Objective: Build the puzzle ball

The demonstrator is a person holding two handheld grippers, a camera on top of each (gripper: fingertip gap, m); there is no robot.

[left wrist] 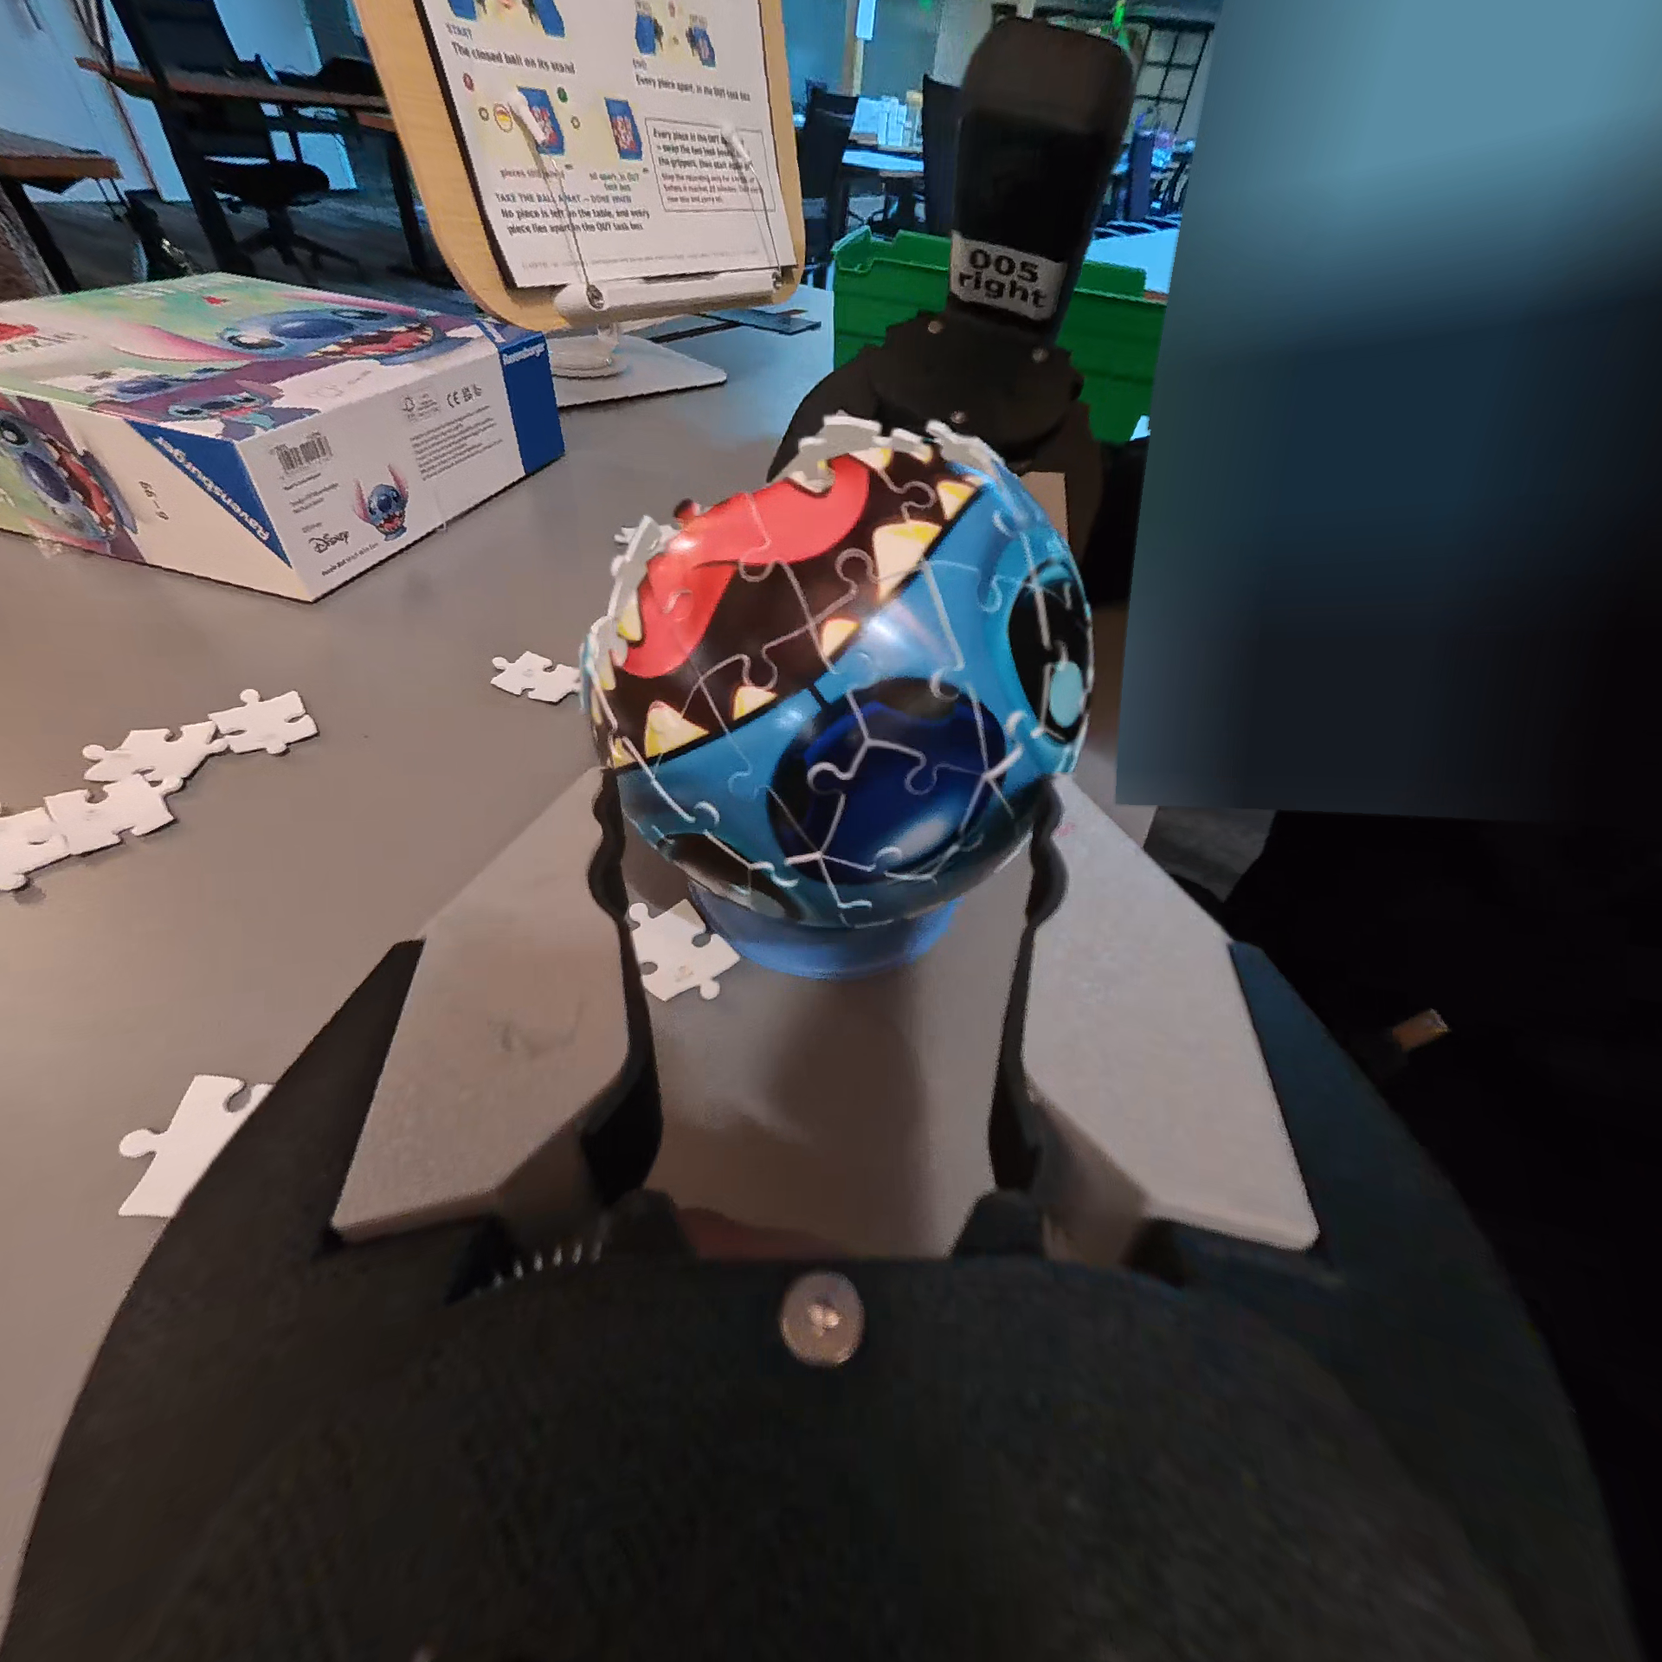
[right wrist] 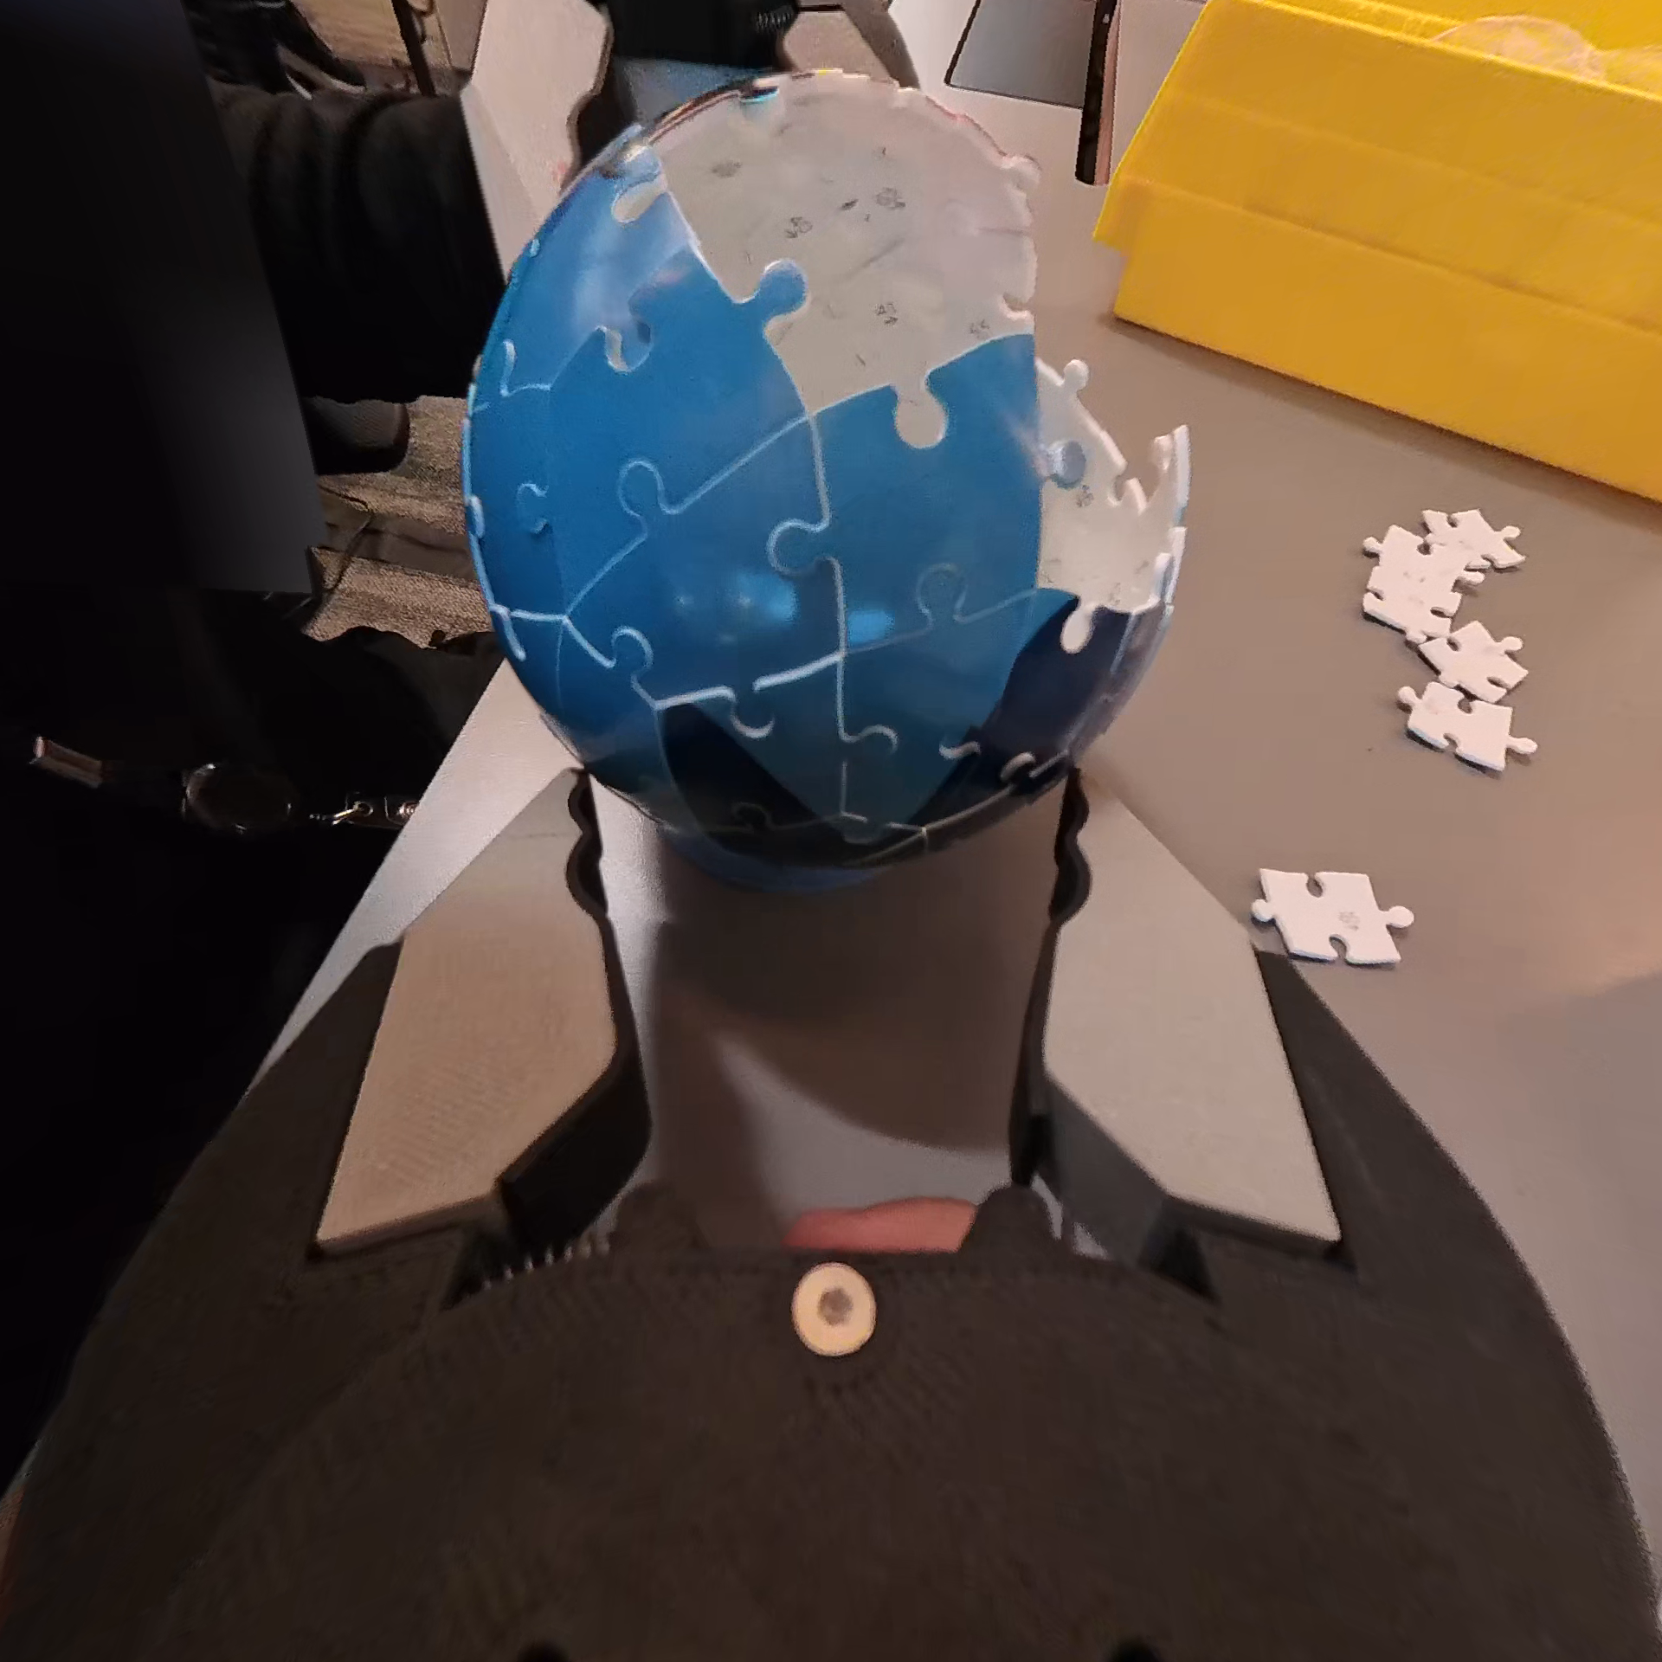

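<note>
Item: puzzle ball (left wrist: 836, 683), partly built, seated tilted on its blue stand (left wrist: 823, 944) near the table (left wrist: 270, 944) edge, between my two grippers. Condition: the face side with red tongue, teeth and dark blue nose is assembled; the top and part of the back are open, so from my right wrist view the white undersides of the far pieces show through the gap and the rim is a ragged run of tabs. My left gripper (left wrist: 823, 809): jaws spread wide, one finger either side of the ball's lower half, whether touching I cannot tell. My right gripper (right wrist: 827, 800): likewise wide, flanking the ball's base from the opposite side, carrying nothing. Stock remaining: loose pieces (left wrist: 135, 791) lying white side up on the table to my left, one piece (left wrist: 674, 953) touching the stand, another (left wrist: 184, 1142) nearer me. Also present: puzzle box (left wrist: 270, 432), instruction sheet on a holder (left wrist: 621, 135), green bin (left wrist: 980, 315), yellow bin (right wrist: 1403, 243). Handling note, my judgement: the open shell will flex, so I should steady it low with one gripper using light pressure, fetch one loose piece with the other, grip it by its edge, line its tabs with the rim, and press inward gently so the neighbouring pieces do not pop out.
</note>
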